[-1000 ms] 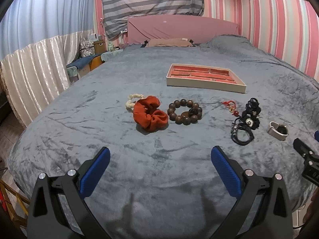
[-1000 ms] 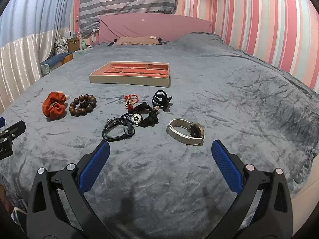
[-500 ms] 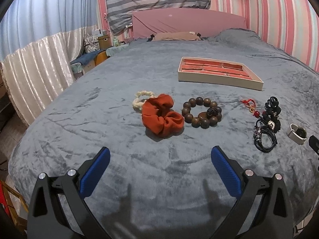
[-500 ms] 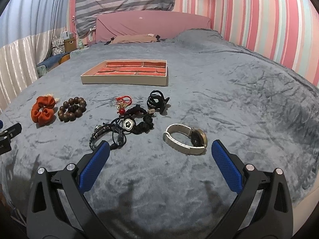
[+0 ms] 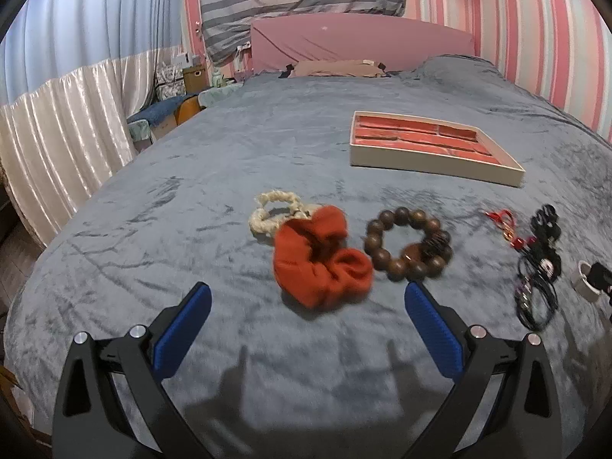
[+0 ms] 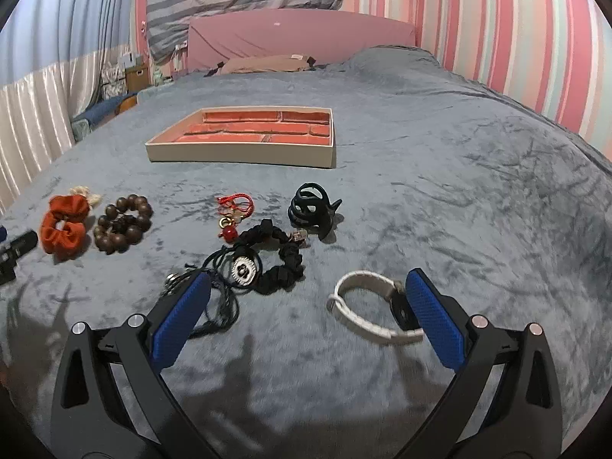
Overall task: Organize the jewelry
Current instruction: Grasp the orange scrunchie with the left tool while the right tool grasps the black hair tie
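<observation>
A cream tray with red lining (image 5: pixel 432 162) (image 6: pixel 244 153) lies on the grey bed cover. In front of it lie a cream braided band (image 5: pixel 267 210), an orange scrunchie (image 5: pixel 319 264) (image 6: pixel 63 225), a brown bead bracelet (image 5: pixel 407 244) (image 6: pixel 122 223), a red cord charm (image 6: pixel 235 210), a black claw clip (image 6: pixel 311 208), a black scrunchie with a silver charm (image 6: pixel 267 264), black cords (image 5: pixel 535 298) and a white-strap watch (image 6: pixel 367 310). My left gripper (image 5: pixel 306 329) is open, just short of the orange scrunchie. My right gripper (image 6: pixel 306 313) is open, over the watch and black cords.
A pink headboard (image 5: pixel 359 42) and a tan pillow (image 6: pixel 264 63) are at the far end of the bed. White curtains (image 5: pixel 57 153) hang to the left, striped walls to the right. The bed edge falls away on the left.
Both grippers have moved forward and down toward the jewelry. The scrunchie now sits close before the left gripper, and the watch lies between the right gripper's fingers. Both stay open.
</observation>
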A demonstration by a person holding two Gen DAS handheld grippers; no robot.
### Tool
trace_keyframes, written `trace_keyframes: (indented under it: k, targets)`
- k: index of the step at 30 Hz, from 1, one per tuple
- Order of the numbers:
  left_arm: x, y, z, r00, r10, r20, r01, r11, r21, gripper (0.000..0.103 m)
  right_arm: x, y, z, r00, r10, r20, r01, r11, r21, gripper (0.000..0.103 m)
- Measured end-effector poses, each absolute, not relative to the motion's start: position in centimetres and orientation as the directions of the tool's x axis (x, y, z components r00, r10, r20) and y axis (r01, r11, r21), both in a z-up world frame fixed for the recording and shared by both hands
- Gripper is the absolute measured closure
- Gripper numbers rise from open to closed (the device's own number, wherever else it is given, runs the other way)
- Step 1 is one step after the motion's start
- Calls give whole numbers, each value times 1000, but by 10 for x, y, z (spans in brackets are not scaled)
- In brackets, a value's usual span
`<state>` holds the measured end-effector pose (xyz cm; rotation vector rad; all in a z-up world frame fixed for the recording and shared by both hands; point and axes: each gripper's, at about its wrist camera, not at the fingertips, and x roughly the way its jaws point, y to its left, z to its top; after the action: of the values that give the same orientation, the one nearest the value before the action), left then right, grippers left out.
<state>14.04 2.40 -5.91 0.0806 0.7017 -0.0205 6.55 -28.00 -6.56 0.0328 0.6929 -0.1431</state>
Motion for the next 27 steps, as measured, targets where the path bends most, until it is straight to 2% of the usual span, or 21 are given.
trace_keyframes:
  k: [8,14,19,22,23,27]
  targets:
    - [179,30,-70,758,37,-651,31,995,93,4,104,-287,-74,749,-115,-653,147,989,-5,4]
    - [193,32,-79,748,29,-663,42,995,91,4,126,-291,-96,691,-97,-716,150,989,11,19]
    - [194,30,-83,741,21,-672,55,994,91,5,131,-293,-102,670,-100,-735,159,987,11,24]
    - [191,29,-83,746,16,-665,61,994,91,5,135,-296,-107,650,-93,-754,163,986,20,31]
    - [190,29,-82,751,12,-660,62,994,89,7,137,-296,-109,646,-94,-758,166,986,19,34]
    - [194,30,-85,737,-12,-676,76,995,65,25,140,-296,-112,636,-98,-766,168,986,14,41]
